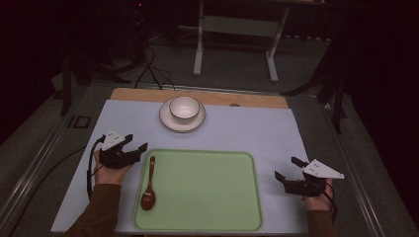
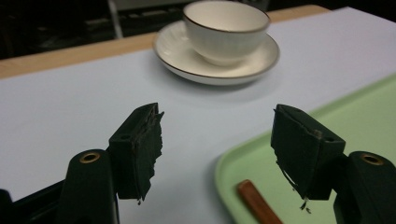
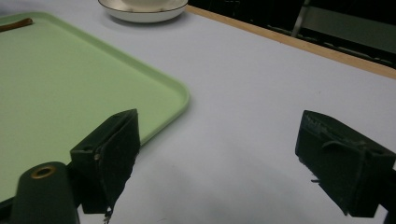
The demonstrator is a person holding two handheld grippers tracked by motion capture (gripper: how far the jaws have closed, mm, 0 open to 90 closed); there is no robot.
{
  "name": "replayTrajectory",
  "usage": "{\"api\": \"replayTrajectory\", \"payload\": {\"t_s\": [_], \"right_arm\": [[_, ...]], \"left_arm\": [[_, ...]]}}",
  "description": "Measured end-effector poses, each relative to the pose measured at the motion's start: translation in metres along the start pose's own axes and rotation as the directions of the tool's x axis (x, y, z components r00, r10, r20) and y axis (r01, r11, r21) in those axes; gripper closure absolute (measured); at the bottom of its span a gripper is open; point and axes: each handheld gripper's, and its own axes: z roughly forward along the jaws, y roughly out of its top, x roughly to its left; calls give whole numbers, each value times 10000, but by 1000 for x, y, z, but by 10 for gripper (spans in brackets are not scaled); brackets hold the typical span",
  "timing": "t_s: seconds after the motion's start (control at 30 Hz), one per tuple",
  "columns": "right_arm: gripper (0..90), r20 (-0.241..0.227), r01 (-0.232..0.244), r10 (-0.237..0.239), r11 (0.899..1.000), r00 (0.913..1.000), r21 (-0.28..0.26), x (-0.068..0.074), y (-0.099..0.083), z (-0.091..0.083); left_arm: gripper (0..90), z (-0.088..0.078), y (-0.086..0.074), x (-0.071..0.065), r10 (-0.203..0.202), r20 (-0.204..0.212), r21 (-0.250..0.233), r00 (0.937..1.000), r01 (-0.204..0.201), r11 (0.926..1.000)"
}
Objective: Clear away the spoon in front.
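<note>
A light green tray (image 1: 207,187) lies at the front middle of the table. A brown wooden spoon (image 1: 148,186) rests along its left side, bowl end toward me; its handle tip (image 2: 256,202) shows in the left gripper view. Behind the tray stands a white bowl (image 1: 184,107) on a white saucer (image 1: 168,121). My left gripper (image 1: 137,144) hovers just left of the tray's far left corner, open and empty (image 2: 218,149). My right gripper (image 1: 288,169) sits to the right of the tray, open and empty (image 3: 219,161).
A pale blue mat (image 1: 257,128) covers the table, with a wooden strip (image 1: 247,98) along the far edge. Beyond it are a dark floor, cables (image 1: 153,69) and a white frame stand (image 1: 237,29). The tray's corner (image 3: 180,95) lies near the right gripper.
</note>
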Motion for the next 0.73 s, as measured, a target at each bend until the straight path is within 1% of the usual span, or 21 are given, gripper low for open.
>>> {"api": "replayTrajectory", "payload": {"t_s": [0.1, 0.2, 0.27, 0.3, 0.4, 0.53, 0.7, 0.73], "right_arm": [[137, 11, -51, 51, 10000, 10000, -54, -1, 0, -1], [137, 0, -119, 119, 9998, 9999, -127, -1, 0, -1], [137, 18, -154, 155, 9997, 9999, -172, -2, 0, -2], [137, 10, -190, 191, 9996, 9998, -201, -2, 0, -3], [136, 29, -268, 269, 9992, 9996, -285, -3, 0, -4], [137, 38, -277, 278, 9991, 9996, -326, -3, 0, -4], [137, 42, -282, 284, 9991, 9996, -327, -3, 0, -4], [137, 40, -287, 288, 9990, 9996, -329, -3, 0, -4]], "left_arm": [[334, -9, 0, 5, -108, -272, -341, 9996, 99, 9994], [339, -17, 0, 9, -185, -478, -742, 9987, 149, 9971], [341, -23, 0, 10, -216, -635, -1003, 9978, 152, 9948], [343, -27, -1, 11, -174, -723, -1133, 9972, 91, 9935], [348, -34, -2, 12, -178, -869, -1401, 9961, 54, 9901], [350, -43, -4, 12, -150, -911, -1573, 9957, 4, 9876], [349, -47, -7, 12, -115, -984, -1581, 9951, -42, 9874], [349, -49, -8, 13, -141, -1079, -1640, 9941, -38, 9865]]}}
